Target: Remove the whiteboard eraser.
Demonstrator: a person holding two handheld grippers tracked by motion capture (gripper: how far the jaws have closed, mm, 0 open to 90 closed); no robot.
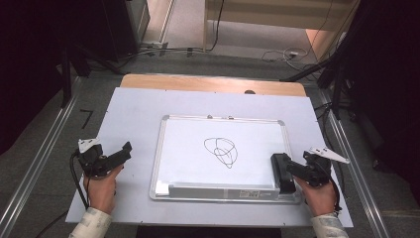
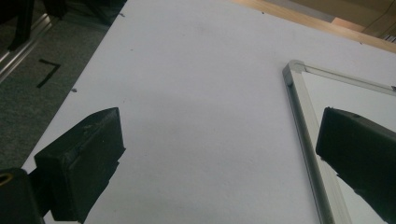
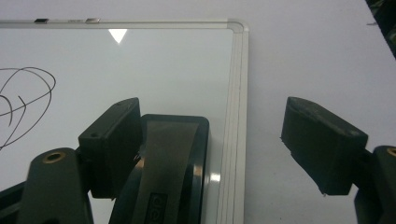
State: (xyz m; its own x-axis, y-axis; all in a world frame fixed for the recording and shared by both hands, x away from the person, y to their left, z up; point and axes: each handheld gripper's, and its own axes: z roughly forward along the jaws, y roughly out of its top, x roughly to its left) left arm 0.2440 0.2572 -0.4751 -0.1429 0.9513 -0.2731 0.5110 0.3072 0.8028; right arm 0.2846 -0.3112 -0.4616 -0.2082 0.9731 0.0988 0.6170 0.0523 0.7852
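Whiteboard (image 1: 188, 148): lies flat in the middle of the high view on a pale sheet, silver frame all round, long side running left to right.
Scribble (image 1: 221, 151): black looping marker line, just right of the board's centre in the high view; its right-hand loops show at the left edge of the right gripper view (image 3: 23, 107).
Eraser (image 1: 281, 171): black block with a grey top, lying on the board's lower right corner in the high view; in the right gripper view it sits at the bottom centre (image 3: 170, 172), just inside the board's right frame.
Right gripper (image 1: 289, 171): lower right of the high view, held in the person's right hand (image 1: 319, 196). Jaws stand wide apart; the left jaw is just beside the eraser's left side, whether touching I cannot tell, and the right jaw hangs well off the board over the sheet. Nothing is clamped.
Left gripper (image 1: 121, 151): lower left of the high view, in the left hand (image 1: 101, 191), over the bare sheet left of the board. Jaws wide apart, nothing between them.
Sheet (image 1: 133, 109): pale, covers most of the wooden table (image 1: 213, 83), whose far edge shows above it.
Board corner (image 2: 294, 67): upper right of the left gripper view, between the two black jaws.
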